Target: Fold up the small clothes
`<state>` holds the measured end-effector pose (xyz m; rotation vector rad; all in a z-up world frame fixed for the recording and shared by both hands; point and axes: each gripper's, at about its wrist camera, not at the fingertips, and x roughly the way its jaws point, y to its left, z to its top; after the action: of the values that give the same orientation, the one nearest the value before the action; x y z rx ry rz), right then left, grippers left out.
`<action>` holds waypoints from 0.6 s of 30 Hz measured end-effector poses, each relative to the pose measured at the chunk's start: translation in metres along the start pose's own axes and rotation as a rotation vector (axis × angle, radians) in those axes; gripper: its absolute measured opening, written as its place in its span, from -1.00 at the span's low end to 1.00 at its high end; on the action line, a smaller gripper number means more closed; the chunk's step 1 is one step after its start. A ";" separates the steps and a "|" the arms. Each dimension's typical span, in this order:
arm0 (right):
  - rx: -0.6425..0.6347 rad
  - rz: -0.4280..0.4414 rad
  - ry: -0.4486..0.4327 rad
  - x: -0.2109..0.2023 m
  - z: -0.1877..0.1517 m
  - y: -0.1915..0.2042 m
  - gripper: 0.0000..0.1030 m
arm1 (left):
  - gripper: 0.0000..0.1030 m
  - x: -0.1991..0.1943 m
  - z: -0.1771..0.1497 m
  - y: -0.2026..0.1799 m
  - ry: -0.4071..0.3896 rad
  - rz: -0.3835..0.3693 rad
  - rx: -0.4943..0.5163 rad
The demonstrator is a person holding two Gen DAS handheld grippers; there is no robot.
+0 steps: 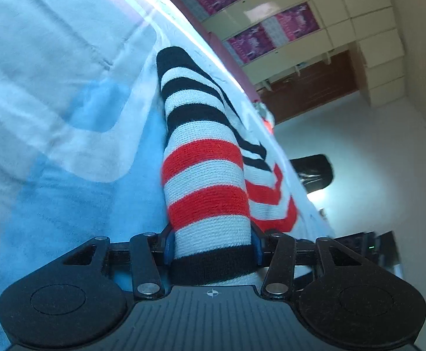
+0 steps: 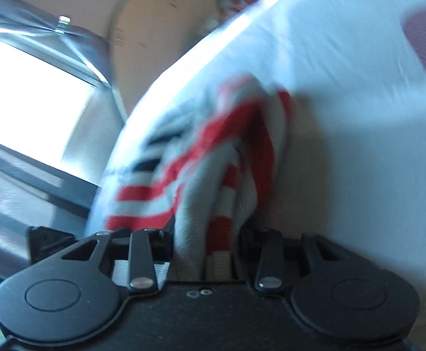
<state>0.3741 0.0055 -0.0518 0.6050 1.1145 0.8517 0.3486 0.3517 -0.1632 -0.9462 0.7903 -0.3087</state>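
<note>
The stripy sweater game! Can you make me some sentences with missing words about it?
1. The stripy sweater has white, black and ____ stripes.
2. The left gripper is shut on the ____ cuff band.
3. The right gripper is ____ on bunched knit.
4. The sweater lies on a ____ sheet.

Missing words: red; black; shut; white

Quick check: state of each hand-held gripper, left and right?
Left hand-held gripper: closed on the striped garment.
Right hand-held gripper: closed on bunched folds of the striped garment.
</note>
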 end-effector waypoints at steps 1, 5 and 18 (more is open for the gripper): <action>0.036 0.023 -0.012 -0.003 -0.001 -0.006 -0.31 | -0.03 0.003 -0.004 0.001 -0.008 -0.007 -0.003; 0.030 -0.011 -0.017 -0.016 -0.002 -0.003 -0.26 | 0.00 0.007 -0.010 -0.008 -0.023 0.023 0.026; -0.336 -0.251 -0.220 -0.018 0.040 0.067 -0.53 | 0.02 0.012 0.060 -0.070 -0.116 0.133 0.336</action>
<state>0.3899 0.0277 0.0235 0.2636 0.8040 0.7142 0.4068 0.3417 -0.0917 -0.5875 0.6656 -0.2581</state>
